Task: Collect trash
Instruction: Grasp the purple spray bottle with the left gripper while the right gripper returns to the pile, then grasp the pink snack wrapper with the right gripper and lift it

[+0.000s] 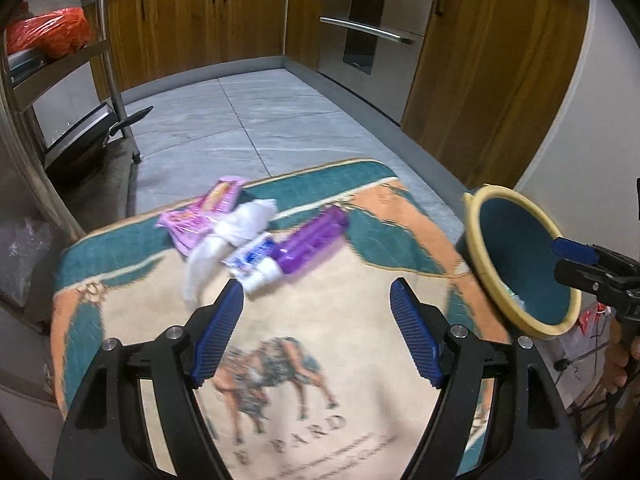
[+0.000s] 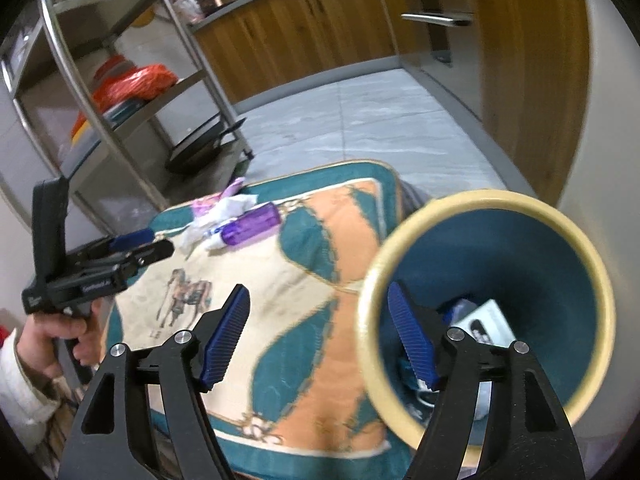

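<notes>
Your left gripper has its jaws released and empty, aimed down at the patterned cloth that covers the surface. The remaining trash lies just beyond the jaws, slightly to their left: a purple bottle with a white cap, a white-and-blue tube, a crumpled white tissue and a pink wrapper, all bunched together and touching. The bottle's long axis runs diagonally, cap end toward the left jaw, far end up and to the right. Your right gripper also has its jaws released; its right jaw sits inside the mouth of the teal bin with the cream rim, which is tilted toward the camera and already holds some discarded items. The left gripper is the nearer one to the pile. On the cloth, below a horse motif, the letters "PARD" are legible; the smaller lines beneath are too blurred to read, and the tube's label likewise.
</notes>
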`<state>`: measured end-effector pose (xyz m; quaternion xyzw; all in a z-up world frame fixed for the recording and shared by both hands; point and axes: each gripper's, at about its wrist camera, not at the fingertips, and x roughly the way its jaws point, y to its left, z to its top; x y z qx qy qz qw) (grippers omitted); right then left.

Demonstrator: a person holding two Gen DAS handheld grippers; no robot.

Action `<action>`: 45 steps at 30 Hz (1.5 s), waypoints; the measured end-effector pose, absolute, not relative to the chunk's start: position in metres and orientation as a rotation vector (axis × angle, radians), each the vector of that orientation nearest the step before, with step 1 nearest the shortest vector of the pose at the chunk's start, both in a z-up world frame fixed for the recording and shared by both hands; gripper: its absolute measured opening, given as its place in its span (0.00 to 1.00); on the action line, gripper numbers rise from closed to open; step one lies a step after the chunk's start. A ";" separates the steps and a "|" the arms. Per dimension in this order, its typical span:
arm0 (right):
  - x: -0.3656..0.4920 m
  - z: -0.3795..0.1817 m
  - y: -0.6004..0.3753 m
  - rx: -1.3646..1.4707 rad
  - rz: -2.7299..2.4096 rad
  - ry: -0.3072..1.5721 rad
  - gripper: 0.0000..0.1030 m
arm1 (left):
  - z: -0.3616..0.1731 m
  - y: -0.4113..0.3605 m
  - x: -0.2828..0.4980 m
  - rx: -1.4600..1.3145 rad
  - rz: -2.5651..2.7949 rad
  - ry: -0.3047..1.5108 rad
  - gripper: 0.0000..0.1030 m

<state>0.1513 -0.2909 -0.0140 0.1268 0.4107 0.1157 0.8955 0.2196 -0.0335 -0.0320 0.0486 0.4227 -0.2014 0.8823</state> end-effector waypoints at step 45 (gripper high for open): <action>0.285 -0.045 -0.220 0.371 0.436 0.912 0.73 | -0.068 0.007 0.262 0.041 -0.379 1.100 0.32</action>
